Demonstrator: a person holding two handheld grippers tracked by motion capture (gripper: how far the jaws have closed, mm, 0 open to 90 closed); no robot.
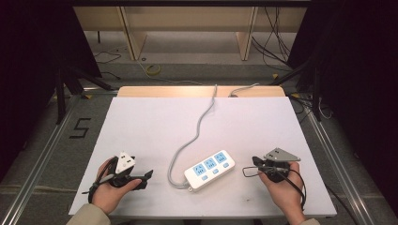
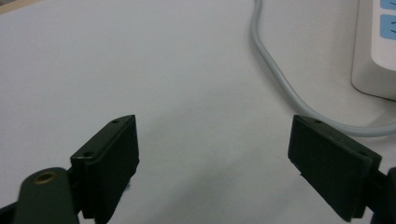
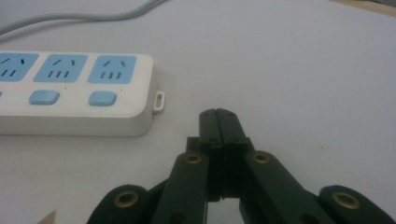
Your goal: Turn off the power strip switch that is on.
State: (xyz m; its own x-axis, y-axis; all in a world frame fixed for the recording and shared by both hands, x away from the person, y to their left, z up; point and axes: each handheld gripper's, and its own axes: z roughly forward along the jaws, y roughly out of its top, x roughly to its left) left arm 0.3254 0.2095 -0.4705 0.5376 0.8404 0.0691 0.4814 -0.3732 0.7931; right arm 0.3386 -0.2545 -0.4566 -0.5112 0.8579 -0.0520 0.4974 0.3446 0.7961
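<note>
A white power strip (image 1: 209,169) with blue sockets and blue switches lies near the front middle of the white table. Its grey cable (image 1: 197,126) runs from its left end up and off the back edge. My left gripper (image 1: 149,175) rests to the left of the strip, open, with nothing between its jaws; the left gripper view shows the cable (image 2: 280,74) and a corner of the strip (image 2: 373,51) ahead. My right gripper (image 1: 256,161) sits to the right of the strip, shut on nothing. The strip (image 3: 74,93) lies just ahead and left in the right gripper view.
The white table top (image 1: 155,122) has open room behind and beside the strip. Beyond its back edge are wooden furniture legs (image 1: 133,37) and loose cables on the floor (image 1: 152,70). Metal rails (image 1: 42,150) run along both sides.
</note>
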